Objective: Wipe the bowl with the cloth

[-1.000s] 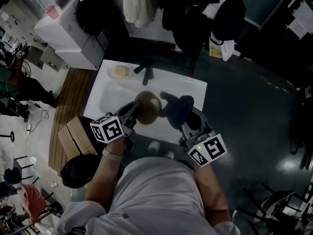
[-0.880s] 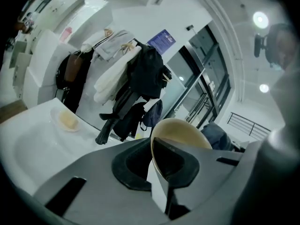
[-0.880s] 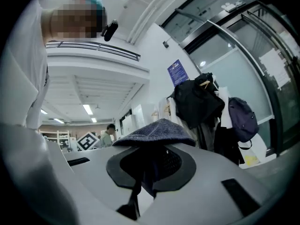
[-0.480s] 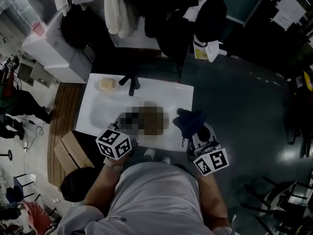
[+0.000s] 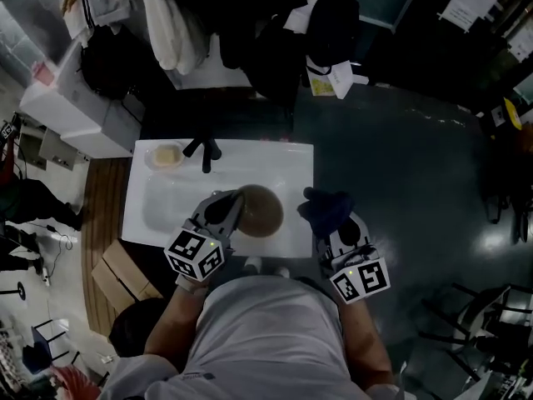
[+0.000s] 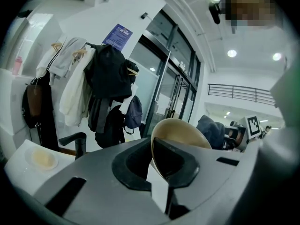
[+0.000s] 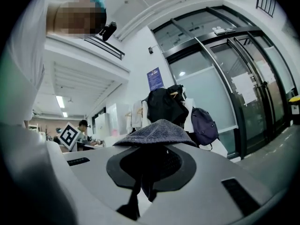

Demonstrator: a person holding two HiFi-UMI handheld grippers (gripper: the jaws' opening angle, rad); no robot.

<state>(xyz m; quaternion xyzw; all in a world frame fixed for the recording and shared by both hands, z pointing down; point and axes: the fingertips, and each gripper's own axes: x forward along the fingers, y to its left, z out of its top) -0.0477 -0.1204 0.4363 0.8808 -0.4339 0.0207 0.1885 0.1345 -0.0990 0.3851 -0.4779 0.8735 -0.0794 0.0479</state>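
A tan bowl (image 5: 260,210) hangs over the front of the white sink (image 5: 166,211), tilted on its side. My left gripper (image 5: 226,212) is shut on the bowl's rim; in the left gripper view the bowl (image 6: 180,137) stands up between the jaws of that gripper (image 6: 159,172). My right gripper (image 5: 337,227) is shut on a dark grey cloth (image 5: 325,208), a short way right of the bowl and apart from it. In the right gripper view the cloth (image 7: 157,132) bunches over the jaws of the right gripper (image 7: 147,182).
A black tap (image 5: 206,150) stands at the sink's back edge, with a soap dish (image 5: 166,156) to its left. Coats and bags (image 5: 250,23) hang behind the sink. A cardboard box (image 5: 129,273) sits on the floor at the left.
The bowl has come lower and nearer to me with the left gripper. The cloth in the right gripper has drawn away from the bowl to the right.
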